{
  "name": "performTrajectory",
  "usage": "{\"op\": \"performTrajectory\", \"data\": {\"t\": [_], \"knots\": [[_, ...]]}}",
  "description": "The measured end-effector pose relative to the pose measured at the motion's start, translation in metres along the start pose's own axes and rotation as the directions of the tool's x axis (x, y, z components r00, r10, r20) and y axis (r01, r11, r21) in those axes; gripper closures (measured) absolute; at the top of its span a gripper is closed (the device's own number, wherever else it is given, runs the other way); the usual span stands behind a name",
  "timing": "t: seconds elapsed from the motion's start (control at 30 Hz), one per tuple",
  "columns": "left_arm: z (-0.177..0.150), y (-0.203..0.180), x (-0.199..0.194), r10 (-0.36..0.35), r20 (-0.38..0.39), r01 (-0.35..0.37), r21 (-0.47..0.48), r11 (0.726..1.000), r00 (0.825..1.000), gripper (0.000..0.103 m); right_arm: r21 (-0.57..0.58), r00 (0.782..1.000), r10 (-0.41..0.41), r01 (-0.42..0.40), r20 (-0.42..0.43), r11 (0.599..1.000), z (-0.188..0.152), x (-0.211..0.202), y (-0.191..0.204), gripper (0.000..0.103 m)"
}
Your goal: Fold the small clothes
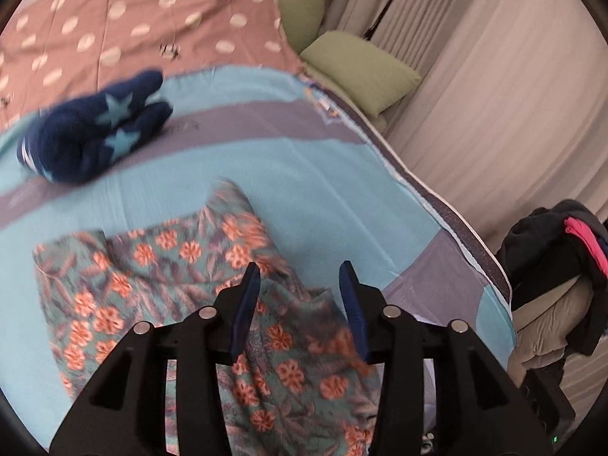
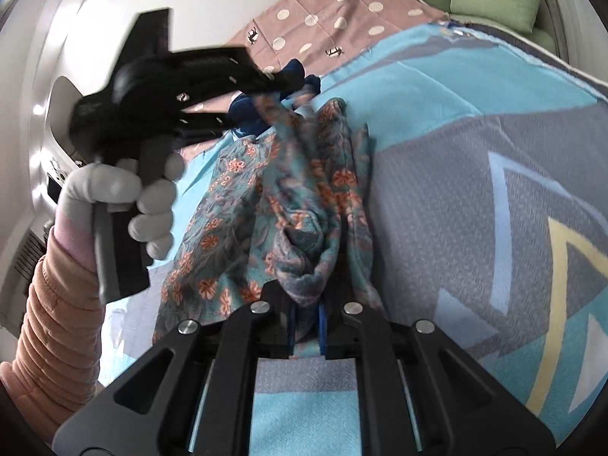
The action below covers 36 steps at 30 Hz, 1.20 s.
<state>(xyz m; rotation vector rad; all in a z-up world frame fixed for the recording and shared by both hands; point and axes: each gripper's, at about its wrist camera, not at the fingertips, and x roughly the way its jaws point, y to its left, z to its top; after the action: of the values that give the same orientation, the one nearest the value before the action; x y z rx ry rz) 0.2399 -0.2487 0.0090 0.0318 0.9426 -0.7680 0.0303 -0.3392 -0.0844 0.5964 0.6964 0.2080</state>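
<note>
My right tool (image 2: 306,326) was clamped on a bunched edge of the floral garment (image 2: 304,190), lifting it just off the bed (image 2: 475,209). My left tool (image 1: 300,296) hung over the same floral cloth with its blue pads (image 1: 245,304) spread apart and nothing between them; in the right wrist view its tips looked to be at the cloth's far edge, though blur left that uncertain. The garment lay crumpled and gathered, so I judged this fold barely begun. Beyond it, on the bedspread, one navy star-patterned piece (image 1: 95,129) sat rolled up, seemingly finished. So: two small clothes, one apparently done, one left. Farther behind the navy piece were two green pillows (image 1: 361,72).
</note>
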Motion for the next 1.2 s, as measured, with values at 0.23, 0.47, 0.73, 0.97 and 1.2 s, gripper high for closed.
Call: {"op": "performTrajectory", "data": {"t": [0.23, 0.47, 0.73, 0.97, 1.2], "knots": [[-0.050, -0.005, -0.056, 0.067, 0.074, -0.075, 0.108, 0.991, 0.995, 0.046, 0.042, 0.999, 0.050, -0.049, -0.019, 0.998, -0.003, -0.005, -0.007, 0.094], [-0.146, 0.015, -0.108, 0.115, 0.070, -0.123, 0.112, 0.986, 0.991, 0.045, 0.092, 0.995, 0.083, -0.078, -0.049, 0.993, 0.000, -0.002, -0.015, 0.094], [-0.224, 0.022, -0.114, 0.193, 0.006, -0.192, 0.116, 0.974, 0.981, 0.044, 0.093, 0.996, 0.059, -0.053, -0.064, 0.994, 0.005, -0.002, -0.008, 0.094], [-0.223, 0.034, -0.114, 0.314, 0.073, -0.318, 0.050, 0.947, 0.947, 0.047, 0.126, 0.993, 0.117, -0.112, -0.030, 0.986, 0.017, -0.021, -0.006, 0.094], [-0.238, 0.031, -0.116, 0.325, 0.060, -0.328, 0.063, 0.942, 0.944, 0.060, 0.229, 0.990, 0.106, -0.082, -0.096, 0.970, 0.001, -0.013, -0.038, 0.092]]}}
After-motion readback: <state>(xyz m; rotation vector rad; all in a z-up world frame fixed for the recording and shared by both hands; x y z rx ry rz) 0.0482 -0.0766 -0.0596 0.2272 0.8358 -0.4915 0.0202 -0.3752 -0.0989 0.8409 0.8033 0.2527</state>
